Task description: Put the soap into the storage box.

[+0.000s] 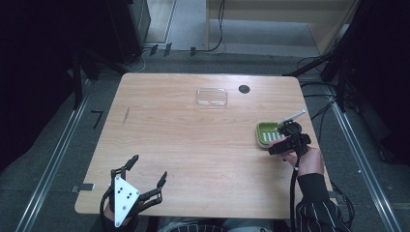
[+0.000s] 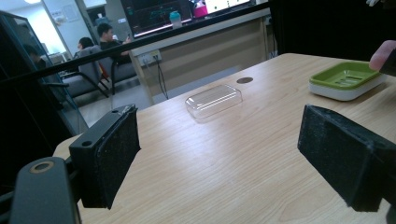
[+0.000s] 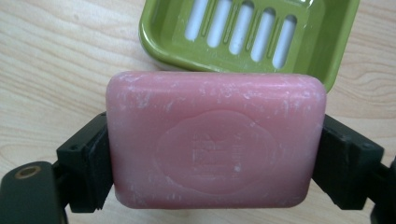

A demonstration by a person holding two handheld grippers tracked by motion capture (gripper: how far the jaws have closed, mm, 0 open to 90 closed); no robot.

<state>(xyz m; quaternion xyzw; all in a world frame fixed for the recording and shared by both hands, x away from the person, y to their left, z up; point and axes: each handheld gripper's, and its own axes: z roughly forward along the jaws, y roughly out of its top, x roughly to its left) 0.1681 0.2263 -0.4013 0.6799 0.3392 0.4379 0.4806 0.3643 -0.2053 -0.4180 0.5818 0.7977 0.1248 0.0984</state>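
A pink soap bar (image 3: pixel 215 140) is being pinched by the right tool (image 3: pixel 215 154) beside the green soap dish (image 3: pixel 252 35), apparently for lowering squarely into it, while the left tool (image 1: pixel 140 186) is being held spread.

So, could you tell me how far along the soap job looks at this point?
Done: the right gripper has the pink soap bar clamped between its jaws, above the table. In hand: it hangs at the near edge of the green soap dish, whose slotted tray is empty. Left: setting the bar in. The clear lid lies apart; the left gripper is open.
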